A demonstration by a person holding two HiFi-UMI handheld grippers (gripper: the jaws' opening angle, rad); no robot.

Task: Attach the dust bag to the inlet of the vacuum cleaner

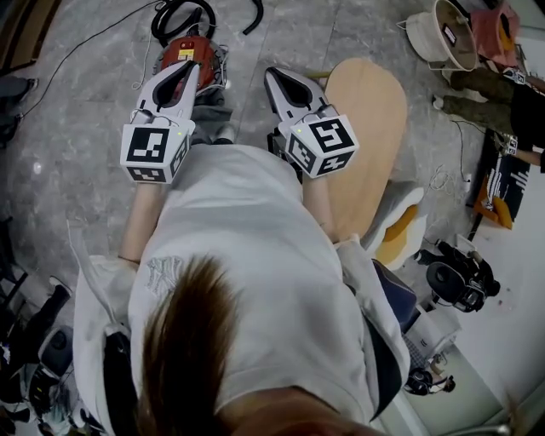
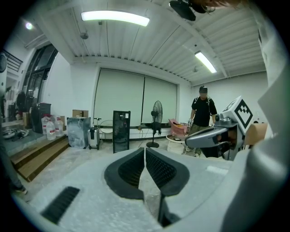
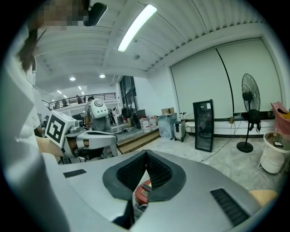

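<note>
The red vacuum cleaner [image 1: 181, 51] sits on the floor ahead of me, its black hose [image 1: 181, 15] coiled behind it. My left gripper [image 1: 191, 70] hovers above the vacuum cleaner, shut with nothing between its jaws [image 2: 145, 152]. My right gripper [image 1: 274, 77] is held beside it to the right, also shut and holding nothing [image 3: 146, 156]. Below its closed jaws a bit of the red vacuum cleaner [image 3: 143, 189] shows. A grey fabric lump [image 1: 213, 106] lies under the left gripper; I cannot tell what it is. I cannot make out a dust bag in any view.
A pale wooden oval board [image 1: 370, 128] lies right of the grippers. A white bucket [image 1: 443, 34] and bags stand far right. Ahead in the room are a standing fan [image 2: 157, 113], a black cabinet [image 2: 121, 131] and a person in black [image 2: 202, 111].
</note>
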